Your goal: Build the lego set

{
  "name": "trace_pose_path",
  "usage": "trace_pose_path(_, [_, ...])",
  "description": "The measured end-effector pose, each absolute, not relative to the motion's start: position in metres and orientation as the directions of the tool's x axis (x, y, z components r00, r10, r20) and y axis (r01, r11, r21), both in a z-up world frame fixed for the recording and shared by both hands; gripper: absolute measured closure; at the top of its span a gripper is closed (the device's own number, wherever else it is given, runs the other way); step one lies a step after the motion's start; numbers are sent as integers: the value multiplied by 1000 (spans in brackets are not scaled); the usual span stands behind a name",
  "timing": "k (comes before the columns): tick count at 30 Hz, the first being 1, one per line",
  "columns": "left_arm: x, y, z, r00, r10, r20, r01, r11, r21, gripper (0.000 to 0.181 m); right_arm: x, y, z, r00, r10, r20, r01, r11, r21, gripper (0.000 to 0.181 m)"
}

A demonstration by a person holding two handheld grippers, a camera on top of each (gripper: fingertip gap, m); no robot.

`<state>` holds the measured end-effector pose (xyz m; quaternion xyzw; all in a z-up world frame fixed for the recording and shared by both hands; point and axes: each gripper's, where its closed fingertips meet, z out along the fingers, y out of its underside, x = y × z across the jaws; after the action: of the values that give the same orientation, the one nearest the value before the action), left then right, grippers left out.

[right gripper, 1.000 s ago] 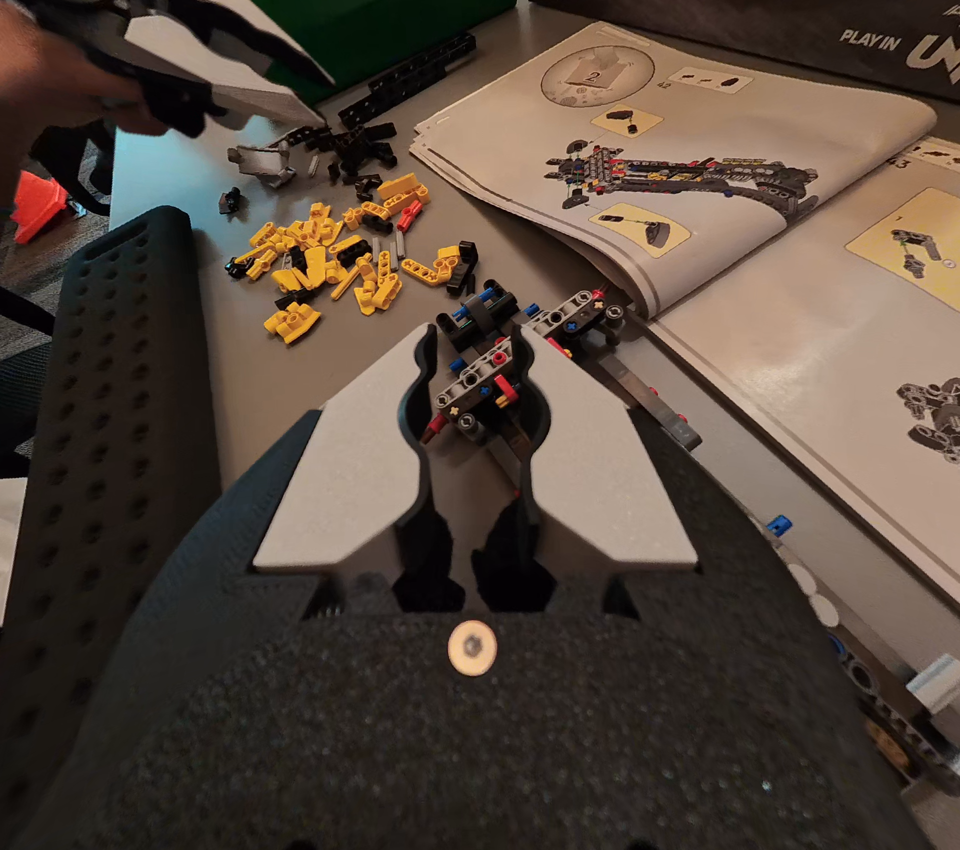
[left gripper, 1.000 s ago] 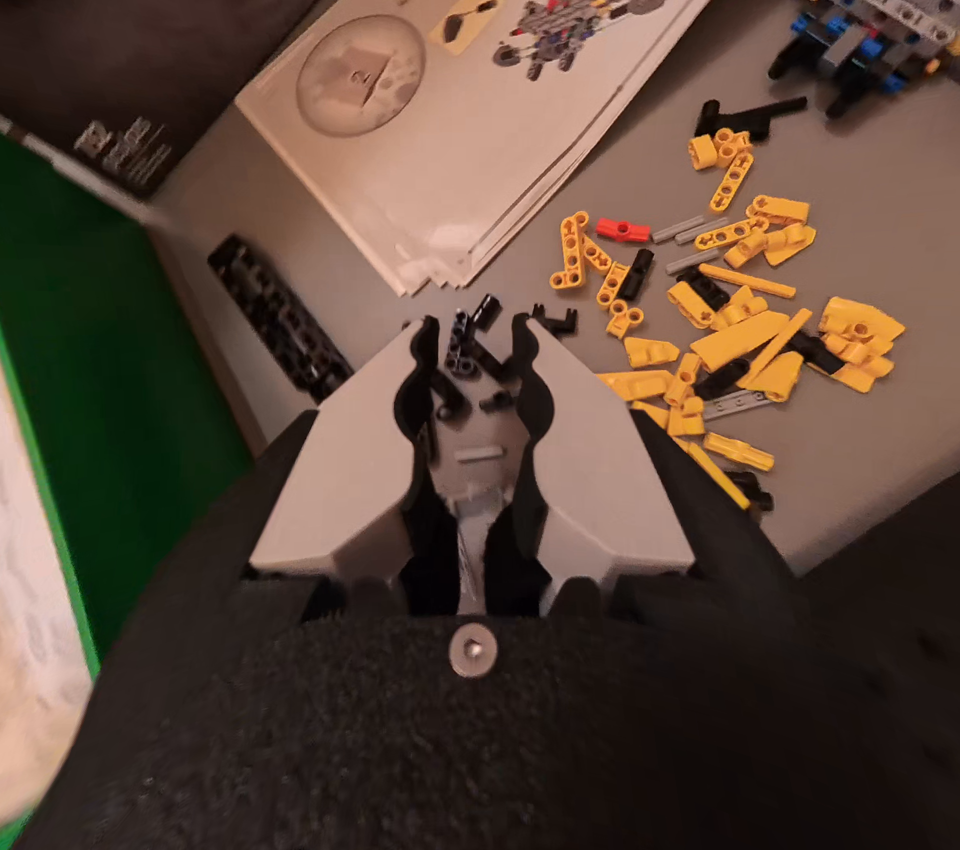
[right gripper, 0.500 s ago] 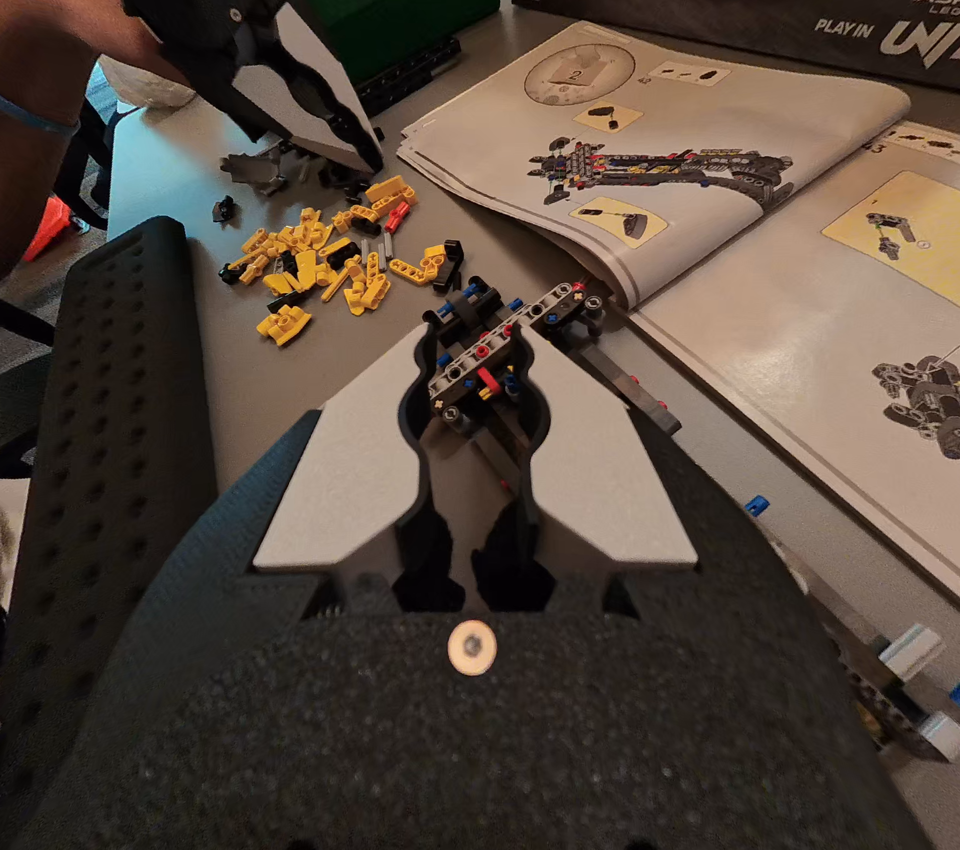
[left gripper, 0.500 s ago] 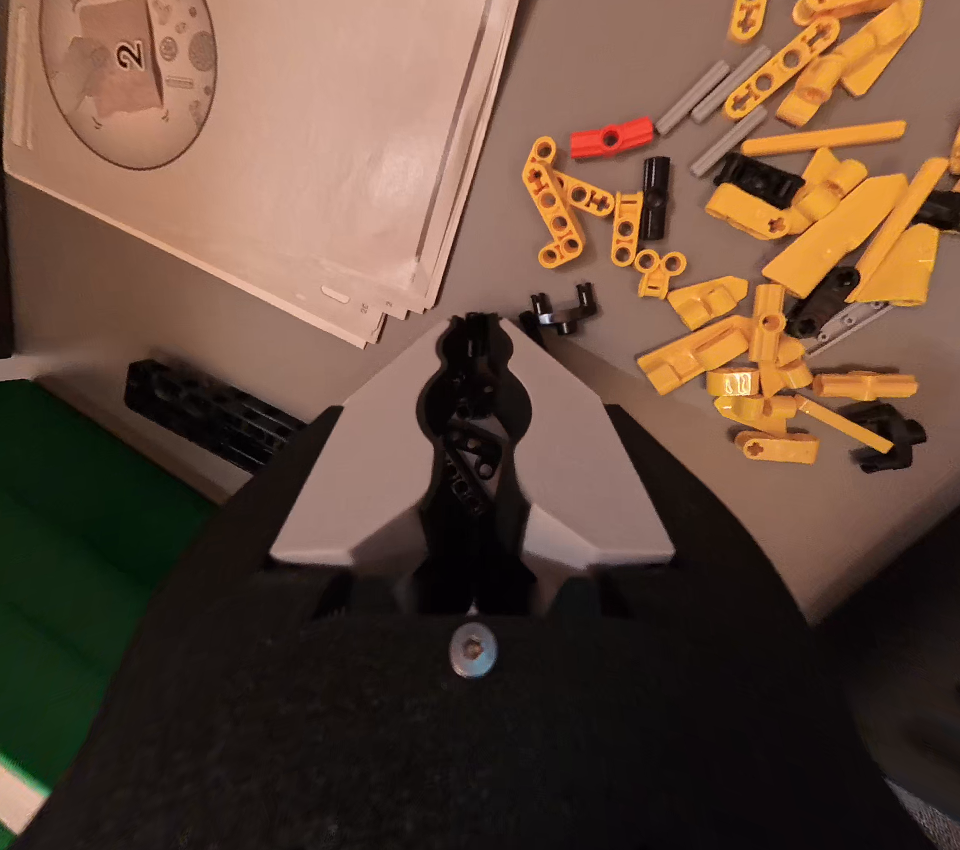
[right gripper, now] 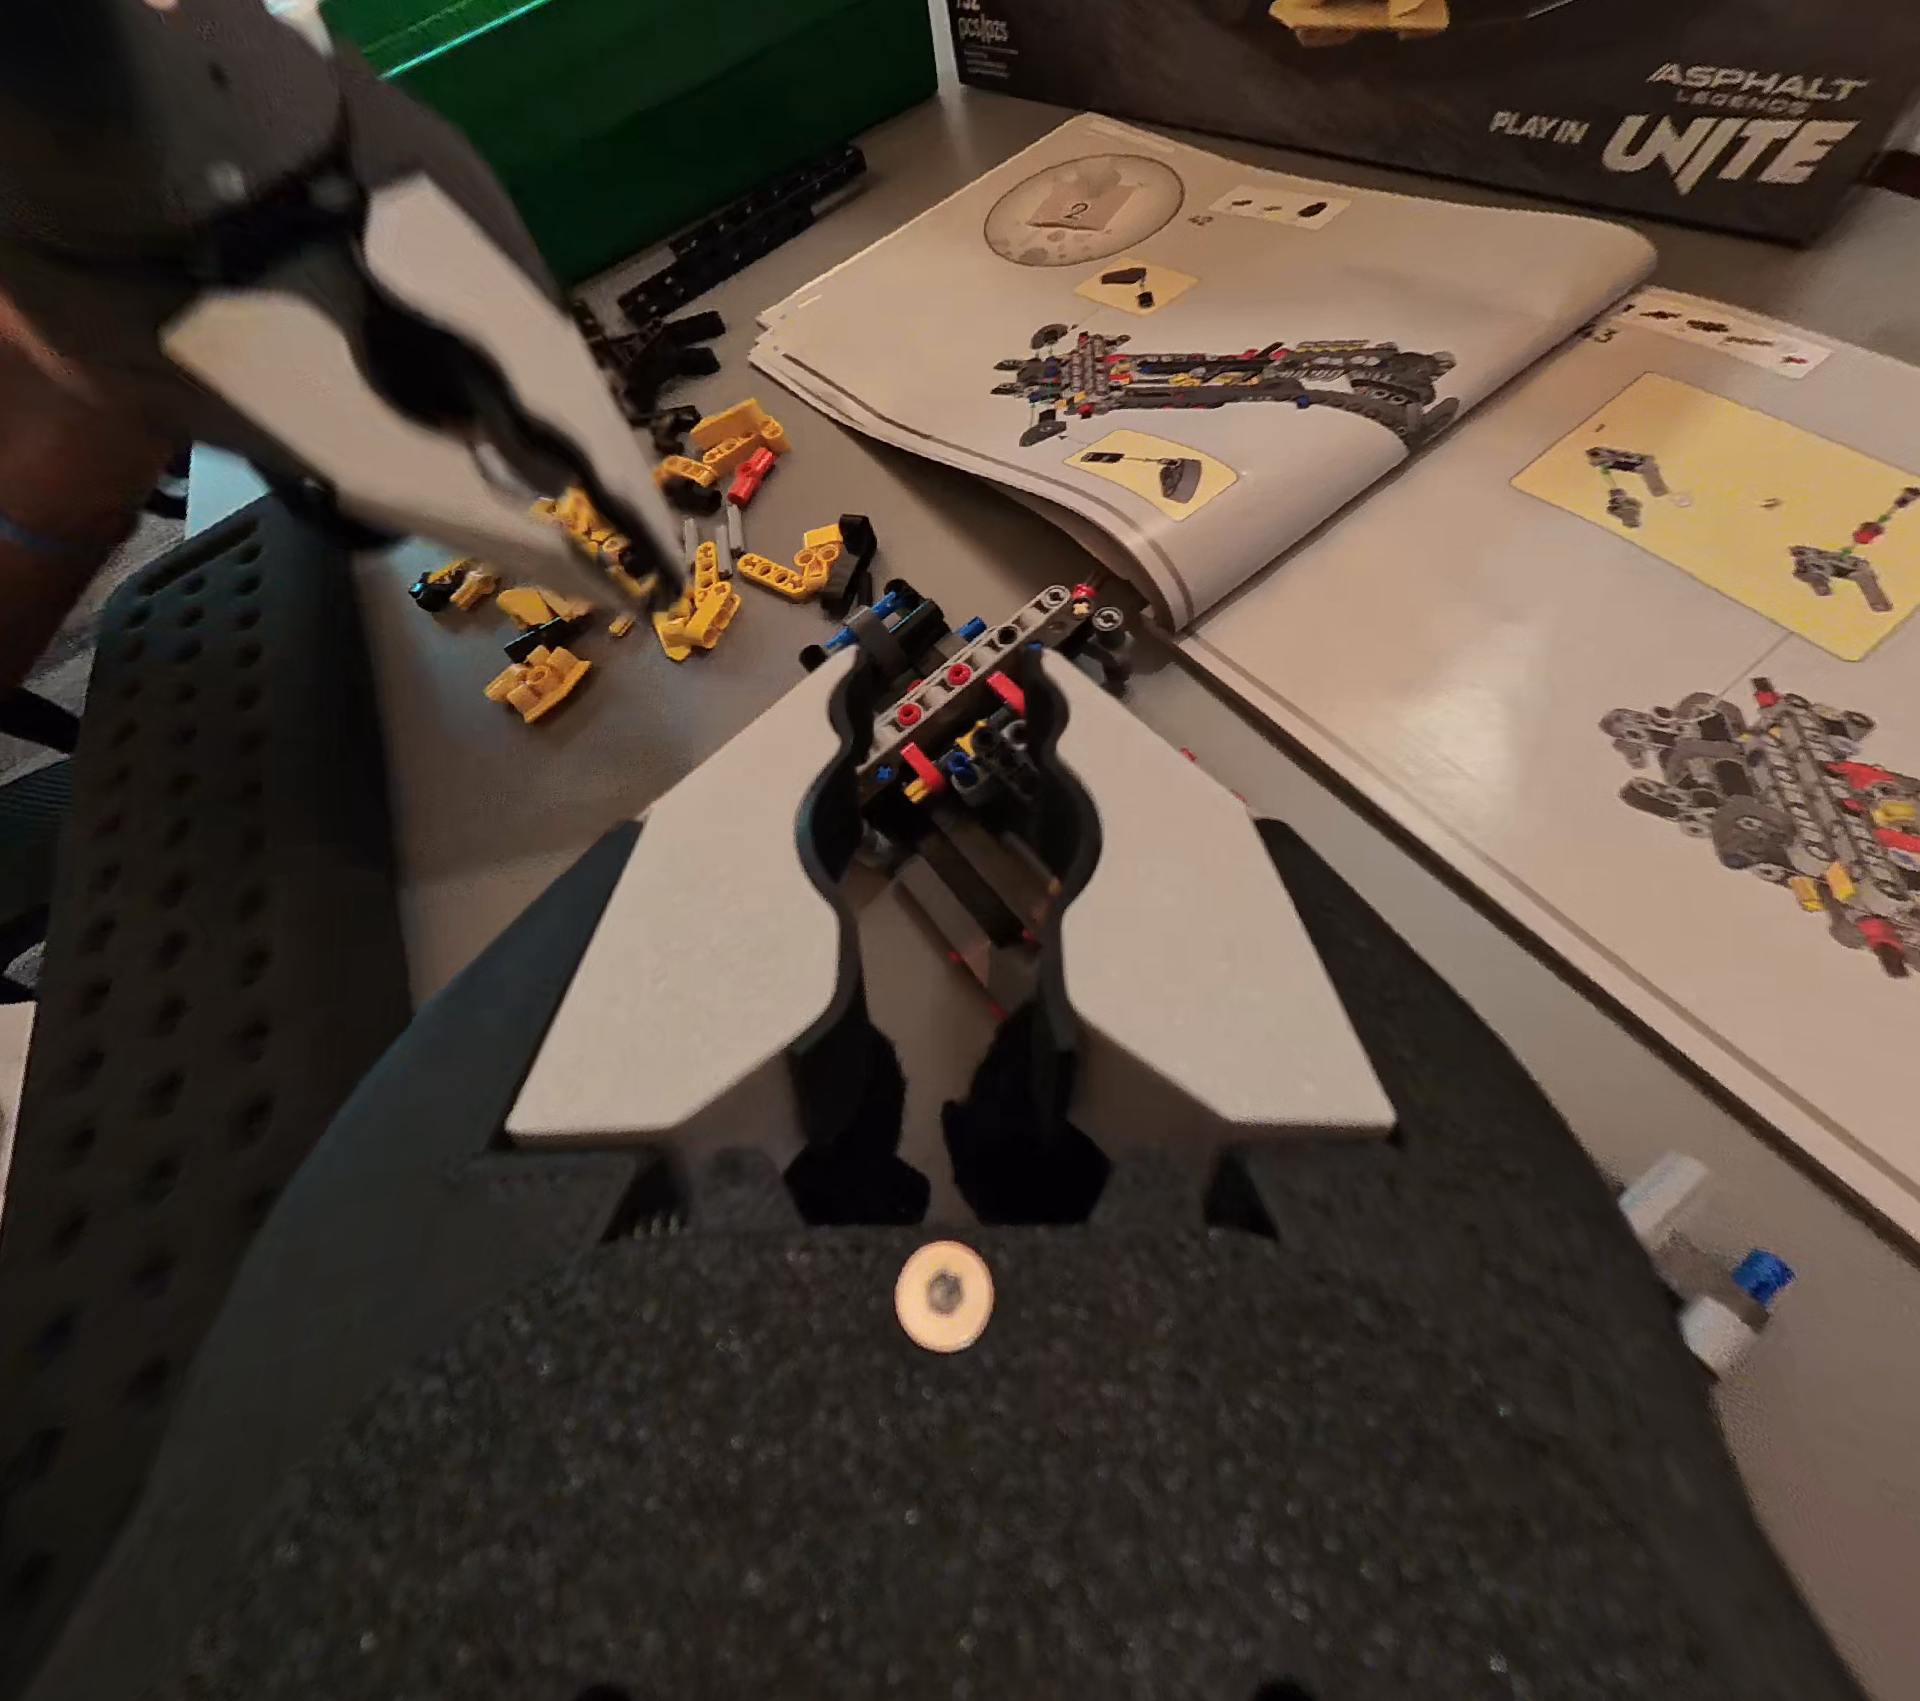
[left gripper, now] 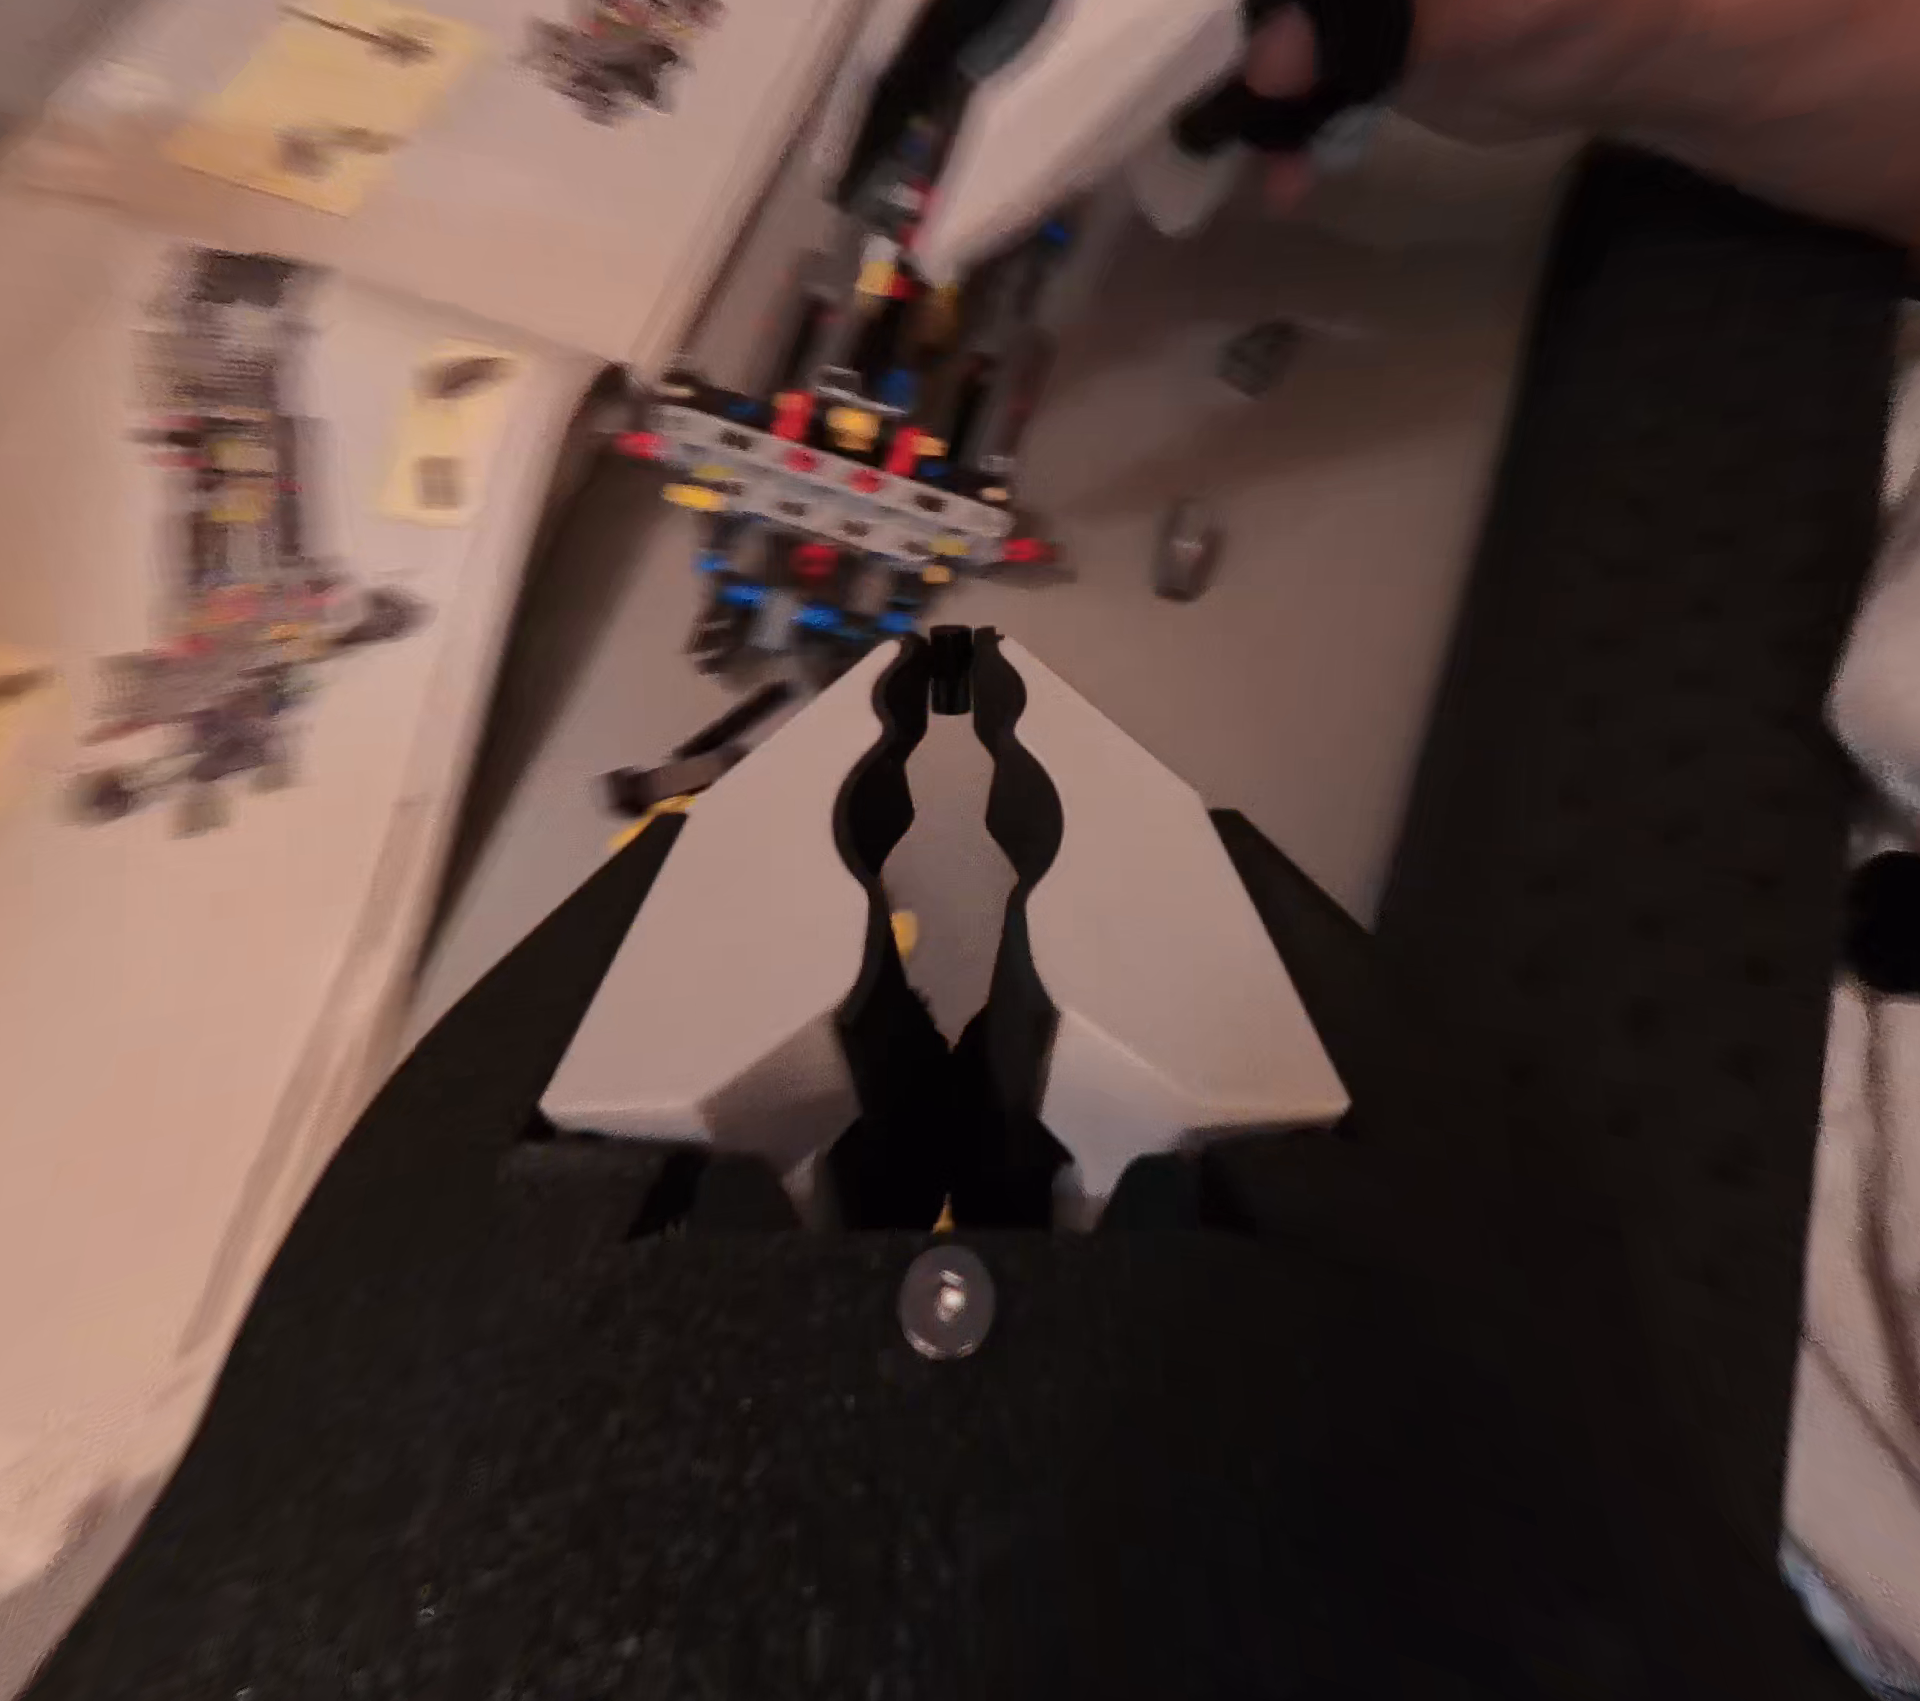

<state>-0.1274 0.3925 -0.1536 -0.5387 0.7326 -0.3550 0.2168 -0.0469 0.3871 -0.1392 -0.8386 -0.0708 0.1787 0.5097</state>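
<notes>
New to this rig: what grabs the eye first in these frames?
The right gripper straddles a grey half-built model at table centre. Left of it lies a scatter of yellow pieces, with the open instruction booklet behind. The left gripper pinches a small black piece.

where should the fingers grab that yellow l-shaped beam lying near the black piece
Judging from the right wrist view, take the yellow L-shaped beam from above, fingers across its longer arm. It lies flat on the table, so only its thin side edges are offered. Approach from the booklet side, where fewer loose parts crowd it; the black piece touches its right end.
</notes>
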Motion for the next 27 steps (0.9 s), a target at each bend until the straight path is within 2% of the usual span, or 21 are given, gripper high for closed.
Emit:
trace_pose_path(6, [-108, 341, -201, -377, -919, 114, -722, 214, -658, 175, -13, 378, -134, 966, 203, -157, -53, -443, -895, 155])
trace_pose_path(10, [-100, 343, -206, -352, -932, 89, -738, 218, -638, 175, -16, 377, -124, 941, 227, -252, -142, -411, -901, 153])
trace_pose_path(16, [-96, 340, -207, -366, -927, 84, -738, 234, -633, 175, -20, 378, -127, 946, 232, -225, -111, -420, -901, 153])
trace_pose_path(22, [-96, 343, -199, -328, -943, 47, -706, 212, -676, 164, -20, 378, -127, 942, 236, -238, -121, -423, -898, 153])
trace_pose_path(27, [-131, 380, -167, -101, -990, 103, -654, -12, -756, 158, -22, 379, -127, 936, 244, -252, -130, -425, -896, 154])
